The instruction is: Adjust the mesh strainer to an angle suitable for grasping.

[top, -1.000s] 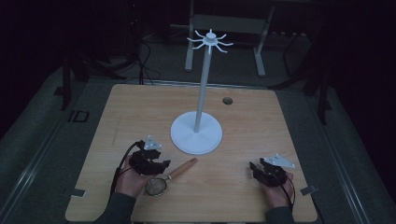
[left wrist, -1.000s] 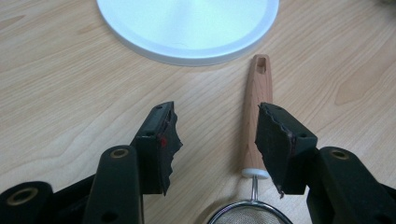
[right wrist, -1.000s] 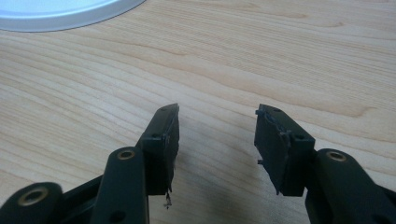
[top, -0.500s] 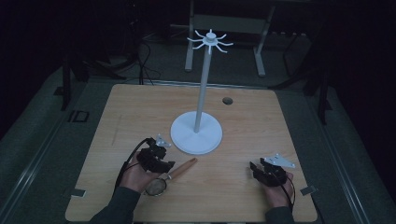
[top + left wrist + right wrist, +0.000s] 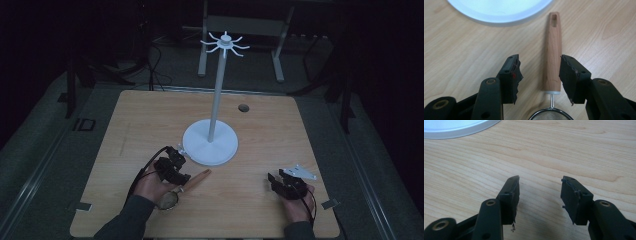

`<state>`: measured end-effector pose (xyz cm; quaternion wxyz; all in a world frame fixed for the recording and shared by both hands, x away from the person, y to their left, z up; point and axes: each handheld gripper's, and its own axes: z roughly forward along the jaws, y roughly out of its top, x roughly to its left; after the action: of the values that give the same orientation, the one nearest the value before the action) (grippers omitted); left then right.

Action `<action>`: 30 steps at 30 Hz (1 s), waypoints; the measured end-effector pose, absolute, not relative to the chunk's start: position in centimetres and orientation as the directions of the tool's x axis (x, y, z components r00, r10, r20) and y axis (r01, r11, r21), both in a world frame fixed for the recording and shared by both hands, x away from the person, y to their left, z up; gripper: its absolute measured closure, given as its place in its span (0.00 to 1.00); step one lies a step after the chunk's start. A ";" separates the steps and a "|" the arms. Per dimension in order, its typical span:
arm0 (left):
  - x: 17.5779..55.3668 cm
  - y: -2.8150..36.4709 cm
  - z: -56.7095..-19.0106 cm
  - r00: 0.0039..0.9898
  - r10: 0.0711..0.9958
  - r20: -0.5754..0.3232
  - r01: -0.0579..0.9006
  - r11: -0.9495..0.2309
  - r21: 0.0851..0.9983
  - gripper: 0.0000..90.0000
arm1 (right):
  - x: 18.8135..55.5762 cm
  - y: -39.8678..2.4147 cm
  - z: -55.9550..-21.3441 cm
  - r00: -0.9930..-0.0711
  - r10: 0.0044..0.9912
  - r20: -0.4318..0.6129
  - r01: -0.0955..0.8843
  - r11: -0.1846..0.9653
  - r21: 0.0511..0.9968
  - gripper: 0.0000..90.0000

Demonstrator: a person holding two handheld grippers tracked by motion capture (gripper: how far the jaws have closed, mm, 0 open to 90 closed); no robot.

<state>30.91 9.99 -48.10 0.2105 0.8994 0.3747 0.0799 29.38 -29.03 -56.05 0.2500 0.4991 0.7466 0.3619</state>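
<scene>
A small mesh strainer [image 5: 168, 199] with a pale wooden handle [image 5: 198, 177] lies on the wooden table [image 5: 150, 125] near the front left. My left gripper [image 5: 183, 177] hangs over that handle. In the left gripper view the handle [image 5: 552, 52] runs up between the two pads. The left gripper [image 5: 539, 60] is open, and its jaws have just been closing around the handle. One pad sits close against the handle's edge and the other stands clearly apart. My right gripper [image 5: 274, 180] rests at the front right. It [image 5: 540, 179] is open over bare wood.
A white hook stand with a round base [image 5: 210, 145] and a tall pole topped by radial hooks [image 5: 225, 44] stands mid-table, just beyond the handle's tip. Its base edge [image 5: 499, 10] [image 5: 454, 127] shows in both gripper views. A dark cable hole [image 5: 243, 107] lies farther back.
My left gripper has slid right, from beside the strainer bowl to over the wooden handle, and its jaws have narrowed. The right gripper has stayed put.
</scene>
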 end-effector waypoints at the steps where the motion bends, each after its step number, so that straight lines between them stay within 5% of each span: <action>1: 31.0 9.8 -48.2 0.712 0.702 -0.014 0.639 -0.640 0.426 0.57 | 29.4 -29.0 -56.1 -0.377 0.926 -0.012 0.564 0.240 0.790 0.54; 30: 32.1 7.2 -50.7 0.754 0.654 -0.055 0.647 -0.727 0.229 0.65 | 29.4 -29.1 -56.0 -0.376 0.927 -0.010 0.564 0.237 0.791 0.54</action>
<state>32.09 7.19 -50.65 0.1175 0.9292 0.3502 0.0145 29.38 -29.09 -56.04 0.2500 0.4996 0.7458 0.3630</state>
